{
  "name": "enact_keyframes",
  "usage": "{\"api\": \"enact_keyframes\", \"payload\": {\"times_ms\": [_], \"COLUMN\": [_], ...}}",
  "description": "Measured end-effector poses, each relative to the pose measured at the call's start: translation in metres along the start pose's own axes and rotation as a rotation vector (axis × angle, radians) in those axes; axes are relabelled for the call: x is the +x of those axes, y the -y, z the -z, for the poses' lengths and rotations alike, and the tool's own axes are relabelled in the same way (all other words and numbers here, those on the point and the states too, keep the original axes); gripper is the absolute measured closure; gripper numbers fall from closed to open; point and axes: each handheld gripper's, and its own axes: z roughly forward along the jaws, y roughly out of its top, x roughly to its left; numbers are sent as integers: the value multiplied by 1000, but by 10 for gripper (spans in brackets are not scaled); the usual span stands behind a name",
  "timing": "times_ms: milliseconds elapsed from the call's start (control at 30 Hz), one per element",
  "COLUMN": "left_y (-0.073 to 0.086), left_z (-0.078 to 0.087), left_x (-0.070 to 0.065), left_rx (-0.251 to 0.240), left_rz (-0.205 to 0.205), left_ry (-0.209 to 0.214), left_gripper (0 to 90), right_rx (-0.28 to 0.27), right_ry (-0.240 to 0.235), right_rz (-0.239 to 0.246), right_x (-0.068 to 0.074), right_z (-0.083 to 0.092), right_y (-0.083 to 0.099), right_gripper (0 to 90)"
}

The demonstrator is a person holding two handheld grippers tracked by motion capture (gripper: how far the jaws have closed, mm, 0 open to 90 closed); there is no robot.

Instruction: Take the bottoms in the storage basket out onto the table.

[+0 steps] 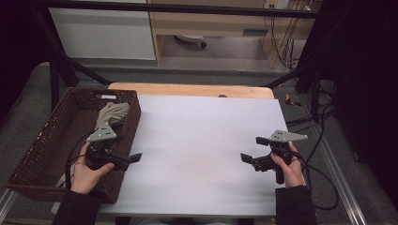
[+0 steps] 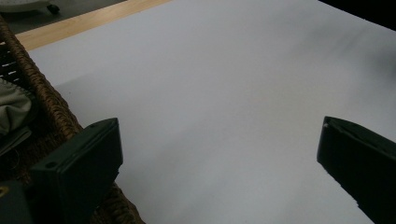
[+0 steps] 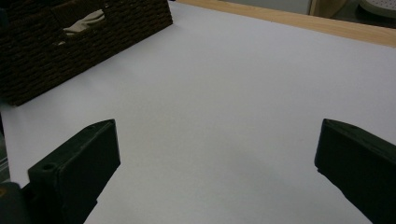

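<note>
One beige cloth (image 1: 111, 116) lies bunched in the wicker basket (image 1: 44, 140), just beyond the left gripper (image 1: 129, 159), which hangs over the basket's near rim with jaws wide apart and empty, probably staged for a reach. Right gripper (image 1: 251, 150), well apart over the white sheet (image 1: 206, 154), also gapes empty, apparently waiting.

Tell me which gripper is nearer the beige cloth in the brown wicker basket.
Left. The left gripper hovers open at the brown wicker basket by its right wall, just below the beige cloth. The right gripper, also open, is across the white sheet.
</note>
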Motion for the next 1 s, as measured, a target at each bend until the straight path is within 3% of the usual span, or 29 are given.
{"api": "enact_keyframes", "payload": {"times_ms": [1000], "left_y": [-2], "left_z": [12], "left_x": [2], "left_rx": [-4], "left_rz": [-1], "left_ry": [-7], "left_gripper": [0], "right_rx": [9], "right_ry": [0], "right_rz": [5], "right_x": [1], "right_z": [-1], "right_y": [1], "right_gripper": [7]}}
